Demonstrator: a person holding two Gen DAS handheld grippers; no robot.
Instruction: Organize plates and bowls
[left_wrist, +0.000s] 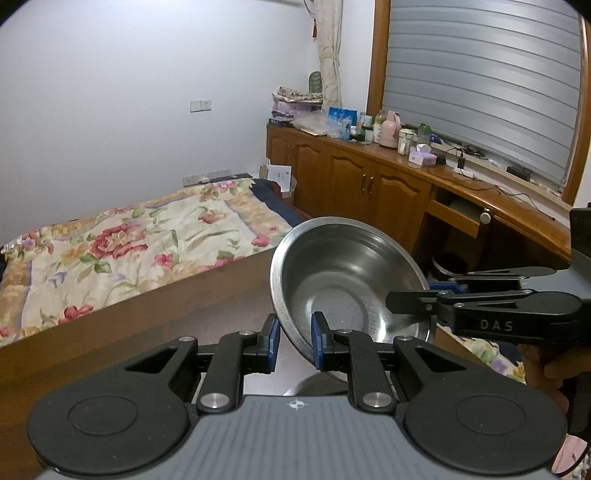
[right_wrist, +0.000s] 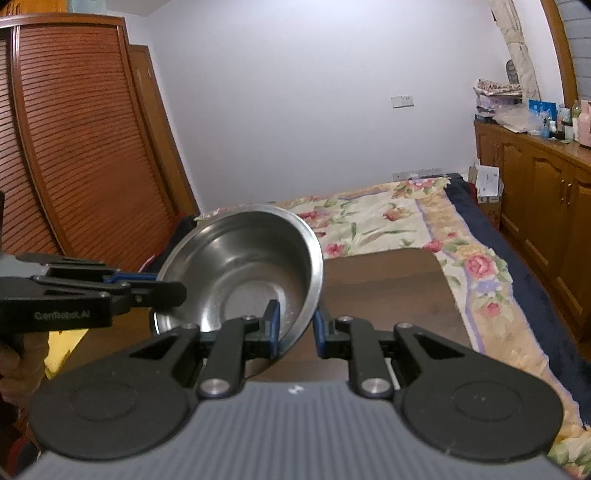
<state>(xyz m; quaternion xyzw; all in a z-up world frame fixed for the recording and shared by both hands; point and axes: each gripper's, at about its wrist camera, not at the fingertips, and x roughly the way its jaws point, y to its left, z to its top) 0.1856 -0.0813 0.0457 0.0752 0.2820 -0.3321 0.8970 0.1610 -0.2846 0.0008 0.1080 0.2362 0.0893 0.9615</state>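
Two hand-held tools share one stainless steel bowl (left_wrist: 343, 280) above a dark wooden tabletop (right_wrist: 388, 295) at the foot of a bed. In the left wrist view, the left tool (left_wrist: 295, 338) is clamped on the bowl's near rim, one blue pad inside the wall and one outside. The right tool (left_wrist: 428, 295) enters from the right edge of that view and pinches the rim on the opposite side. The right wrist view confirms it: the right tool (right_wrist: 295, 325) grips the rim close to the camera, while the left tool (right_wrist: 162, 286) holds the far-left edge. The bowl hangs tilted, its open mouth turned toward each camera, clear of the tabletop.

The step in hand appears to be carrying the bowl toward a resting place. To do it well, both tools should travel together, so neither twists the thin rim out of the other's pads. The bowl should be levelled before it meets the wood. Polished steel is likely to slip, so one tool ought to stay clamped until the base sits flat.

Beyond lies the bed (left_wrist: 122, 251) under a floral quilt. A wooden cabinet (left_wrist: 369, 177) crowded with bottles runs along the far wall.
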